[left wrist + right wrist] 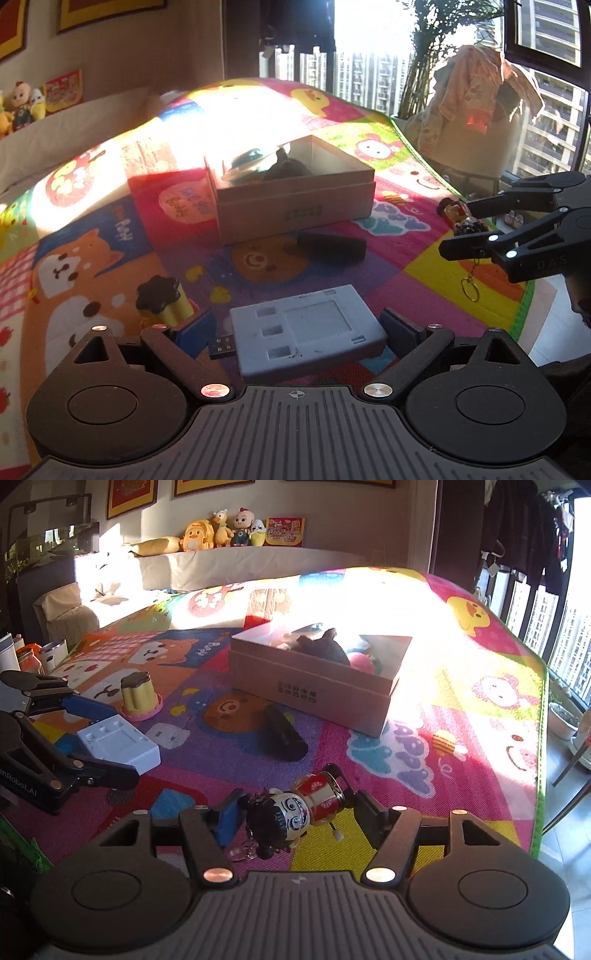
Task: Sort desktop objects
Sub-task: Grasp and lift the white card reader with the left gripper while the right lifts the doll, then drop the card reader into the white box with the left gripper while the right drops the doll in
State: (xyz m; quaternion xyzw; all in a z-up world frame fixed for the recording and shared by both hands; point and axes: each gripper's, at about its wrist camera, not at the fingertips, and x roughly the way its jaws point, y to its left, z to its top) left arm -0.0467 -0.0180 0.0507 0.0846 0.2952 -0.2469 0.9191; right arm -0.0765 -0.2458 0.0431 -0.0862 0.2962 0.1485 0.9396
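A: Left wrist view: your left gripper (300,328) straddles the grey charger case (308,328) on the play mat (436,266), fingers spread, not clamped. It's rigid and likely light; pinch its long sides.

B: Right wrist view: your right gripper (295,818) brackets the doll keychain (299,806), jaws apart. It looks hard and probably slick; grip the red body.

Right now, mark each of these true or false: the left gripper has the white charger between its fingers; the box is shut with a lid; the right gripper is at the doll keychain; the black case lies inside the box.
1. The left gripper has the white charger between its fingers. True.
2. The box is shut with a lid. False: it is open, with things inside.
3. The right gripper is at the doll keychain. True.
4. The black case lies inside the box. False: it lies on the mat in front of the box.
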